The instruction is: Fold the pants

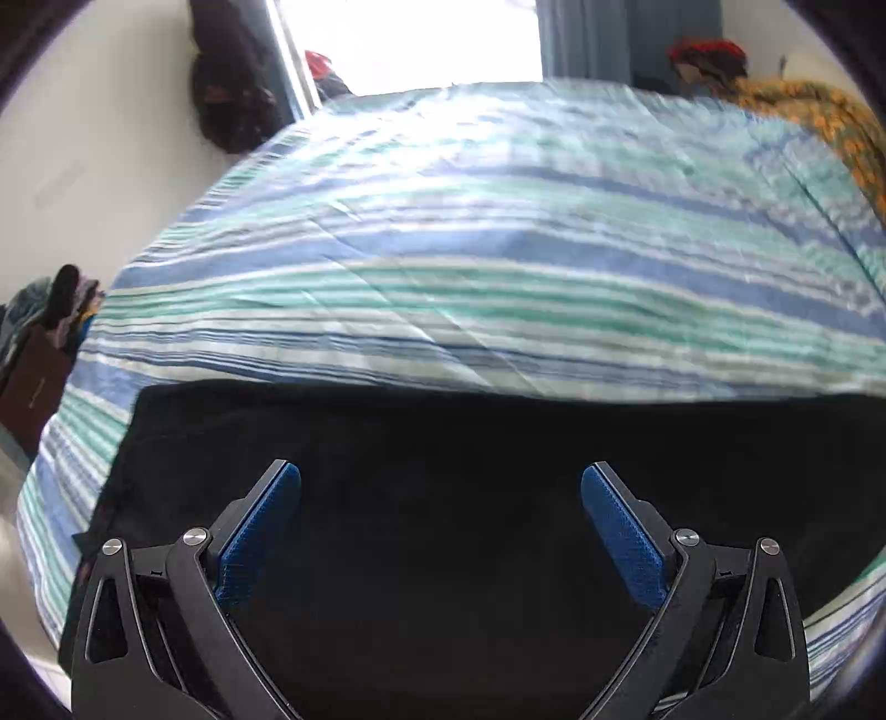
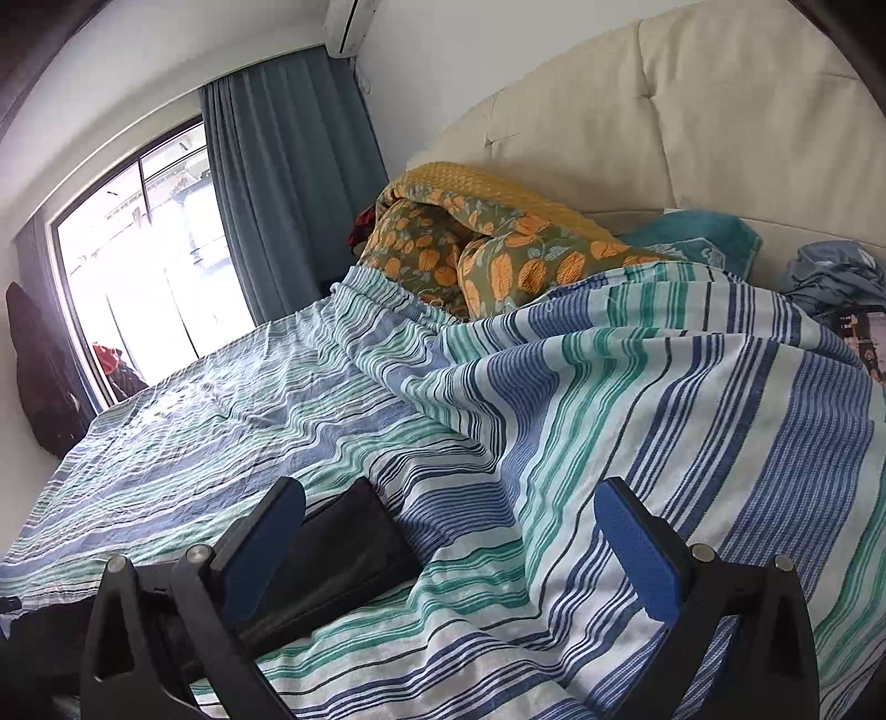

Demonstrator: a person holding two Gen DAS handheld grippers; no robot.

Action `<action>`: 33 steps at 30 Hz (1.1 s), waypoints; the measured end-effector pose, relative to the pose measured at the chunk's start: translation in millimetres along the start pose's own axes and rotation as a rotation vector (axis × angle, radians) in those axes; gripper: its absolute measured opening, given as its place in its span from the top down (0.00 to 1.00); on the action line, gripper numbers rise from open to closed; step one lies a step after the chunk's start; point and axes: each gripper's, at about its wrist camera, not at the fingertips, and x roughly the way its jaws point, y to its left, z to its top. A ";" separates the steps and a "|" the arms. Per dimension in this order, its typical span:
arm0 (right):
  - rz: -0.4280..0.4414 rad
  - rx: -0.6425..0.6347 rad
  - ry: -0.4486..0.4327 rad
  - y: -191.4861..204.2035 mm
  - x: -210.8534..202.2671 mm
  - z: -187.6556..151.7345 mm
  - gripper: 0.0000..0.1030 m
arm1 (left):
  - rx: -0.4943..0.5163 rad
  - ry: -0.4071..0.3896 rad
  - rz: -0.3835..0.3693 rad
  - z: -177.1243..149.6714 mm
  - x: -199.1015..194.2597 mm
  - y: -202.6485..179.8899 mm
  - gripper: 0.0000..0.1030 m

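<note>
The left gripper (image 1: 441,487) sits closest to its camera, its blue-padded fingers (image 1: 260,531) spread wide with nothing between them. It hangs over the black pants (image 1: 443,443), which lie flat on the striped bedsheet (image 1: 443,266) and fill the lower half of that view; their far edge runs straight across the bed, and their left corner stops short of the sheet's left side. At far left, beyond the bed, a heap of clothing (image 1: 50,310) rests near the wall, and a dark garment (image 1: 227,94) hangs beside the bright window (image 1: 410,39). At upper right a yellow floral blanket (image 1: 819,116) lies bunched.

In the right wrist view, the right gripper (image 2: 449,501) is likewise spread wide and holds nothing. A folded black edge of the pants (image 2: 338,559) lies on the sheet just behind its left finger (image 2: 260,543), tilted up toward the right; whether the finger touches the cloth cannot be told. Further right the sheet rises in loose folds. Behind it are the blue curtain (image 2: 288,183), the floral blanket, a cream padded headboard (image 2: 692,105) and crumpled blue fabric (image 2: 830,277).
</note>
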 end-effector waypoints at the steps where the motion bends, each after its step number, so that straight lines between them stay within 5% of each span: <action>1: 0.002 -0.002 0.005 0.6 1.7 -0.5 0.00 | 0.058 0.063 -0.010 -3.4 17.0 -18.9 0.01; 3: 0.004 -0.004 0.015 0.6 4.1 -1.2 0.00 | 0.177 0.143 -0.010 -27.8 38.8 -49.4 0.02; 6: 0.000 0.010 0.024 -4.8 5.5 -2.0 0.00 | 0.226 0.041 0.024 -32.7 21.0 -70.5 0.02; 11: -0.012 0.059 0.028 -17.1 5.3 -1.2 0.00 | 0.177 -0.061 -0.170 -14.7 -15.8 -105.3 0.02; 15: -0.001 0.079 0.045 -17.3 9.6 -1.4 0.00 | 0.349 0.067 -0.305 -26.7 -1.7 -175.2 0.02; 18: 0.030 0.052 0.064 -10.7 13.3 -3.0 0.00 | 0.493 0.043 -0.334 -44.7 -7.5 -228.1 0.02; 22: 0.083 0.058 0.127 -6.4 25.0 -8.8 0.00 | 0.514 0.027 -0.403 -50.8 -25.6 -263.9 0.02; 28: 0.120 0.040 0.169 2.2 33.6 -13.3 0.00 | 0.476 0.029 -0.410 -31.2 -39.0 -253.1 0.02; 33: 0.130 0.041 0.199 1.8 38.6 -16.6 0.00 | 0.357 0.024 -0.334 -13.6 -41.9 -182.6 0.02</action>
